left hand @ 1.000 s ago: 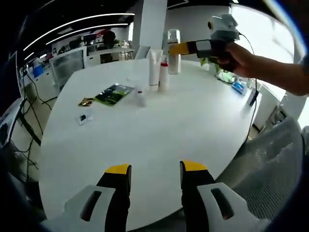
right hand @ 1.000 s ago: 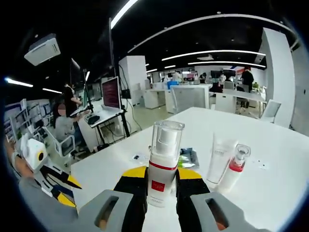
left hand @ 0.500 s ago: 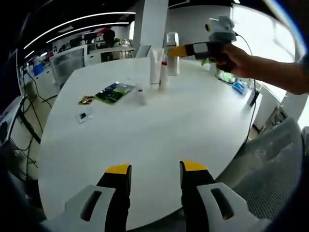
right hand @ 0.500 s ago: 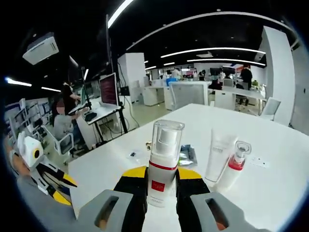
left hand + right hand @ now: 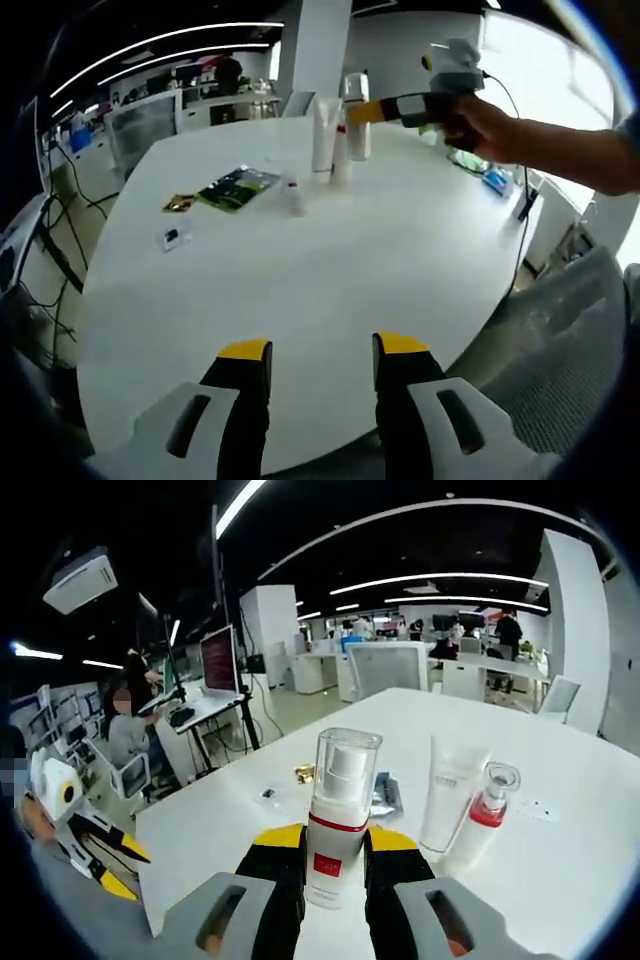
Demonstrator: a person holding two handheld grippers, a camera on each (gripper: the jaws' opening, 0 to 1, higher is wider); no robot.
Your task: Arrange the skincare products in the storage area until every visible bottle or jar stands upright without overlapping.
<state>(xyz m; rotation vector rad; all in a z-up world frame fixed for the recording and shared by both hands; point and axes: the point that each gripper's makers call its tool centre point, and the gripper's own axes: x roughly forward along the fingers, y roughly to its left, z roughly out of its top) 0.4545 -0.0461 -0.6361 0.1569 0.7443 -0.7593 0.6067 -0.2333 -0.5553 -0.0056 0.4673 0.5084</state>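
A white pump bottle (image 5: 335,820) with a clear cap and a red band stands upright between the jaws of my right gripper (image 5: 337,838), which is shut on it. Just to its right stand a white tube (image 5: 450,795) and a small red-capped bottle (image 5: 480,815), both upright on the white table (image 5: 580,880). At the table's far side I see the same group: the tube (image 5: 322,135), the red-capped bottle (image 5: 340,152) and the pump bottle (image 5: 357,118) held by the right gripper (image 5: 372,110). My left gripper (image 5: 322,350) is open over the near table edge, holding nothing.
A green packet (image 5: 236,190), a gold packet (image 5: 180,207), a small sachet (image 5: 172,238) and a small white item (image 5: 295,200) lie left of the group. Blue items (image 5: 494,180) sit at the table's right edge. A mesh chair (image 5: 570,340) is beside the table.
The right gripper has carried the pump bottle a little closer to the tube and the red-capped bottle. The left gripper has stayed where it was.
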